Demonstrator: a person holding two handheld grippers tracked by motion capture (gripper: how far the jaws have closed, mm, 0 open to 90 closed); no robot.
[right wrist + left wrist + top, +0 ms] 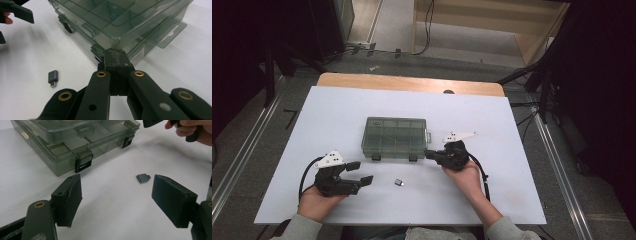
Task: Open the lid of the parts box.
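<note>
Where the white flat surface [337, 115] lies under the high view, sits a see-through grey-green plastic box with small compartments and a shut lid [395, 137], near the middle. On its near side, two dark latches; one [83, 163] large in the left gripper view, the other [128, 141] farther along.

Just in front of the box, alone on the white, a tiny grey metal plug adapter [399, 183]. Touching nothing. Between the two hands, nearer the left one.

At the lower left, held in the person's left hand [314, 202], the left black claw [362, 172]. Jaws spread wide apart, nothing between them. Pointed toward the little adapter [143, 178], which lies a bit beyond the jaw tips, closer to the right-hand jaw in the left gripper view.

At the right, held in the person's right hand [467, 175], the right black claw [428, 153]. Jaws pressed flat together, nothing pinched between them. Tips [115, 56] right up against the near right corner of the box [130, 27], by its edge; touching or just short of it, hard to tell. Adapter [53, 78] off to the left of those jaws in the right gripper view.
</note>
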